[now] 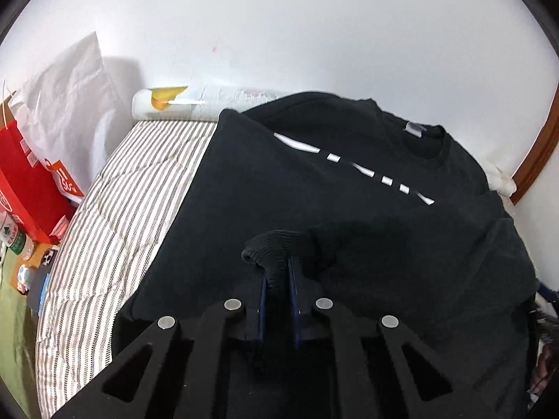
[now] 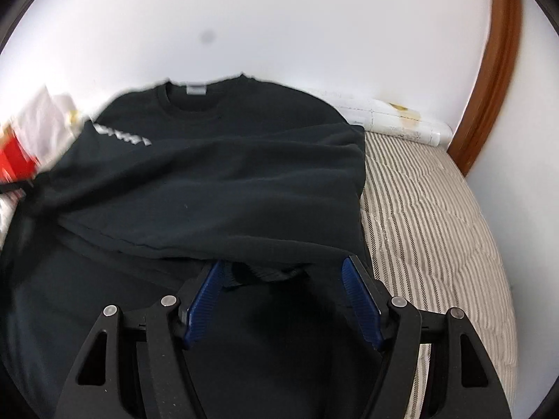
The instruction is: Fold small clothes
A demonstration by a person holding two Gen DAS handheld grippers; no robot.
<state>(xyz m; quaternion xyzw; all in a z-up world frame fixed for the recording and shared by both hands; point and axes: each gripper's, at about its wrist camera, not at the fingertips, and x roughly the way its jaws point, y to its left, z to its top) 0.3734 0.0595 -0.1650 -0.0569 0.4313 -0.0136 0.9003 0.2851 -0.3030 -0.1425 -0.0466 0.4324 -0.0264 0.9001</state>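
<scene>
- White wall (image 1: 279,35) backs a bed with a grey-and-white striped quilt (image 1: 115,209), and a rolled white sheet (image 1: 195,103) lies along the wall's foot.
- Left gripper (image 1: 277,274): blue pads nearly together, pinching the ribbed cuff (image 1: 269,248) of a black sweatshirt (image 1: 265,181) between them.
- Right gripper (image 2: 281,270): jaws spread wide, gripping nothing; a dark cuff (image 2: 265,272) lies between the fingertips, close to the left pad (image 2: 204,300).
- Red paper bag (image 1: 24,181) stands at the bed's left edge with crumpled white paper (image 1: 66,80) sticking out of it.
- Sweatshirt lies spread on the quilt, collar toward the wall, directly ahead of and under both grippers; one side is folded over the body, partly covering the white lettering (image 1: 353,164).
</scene>
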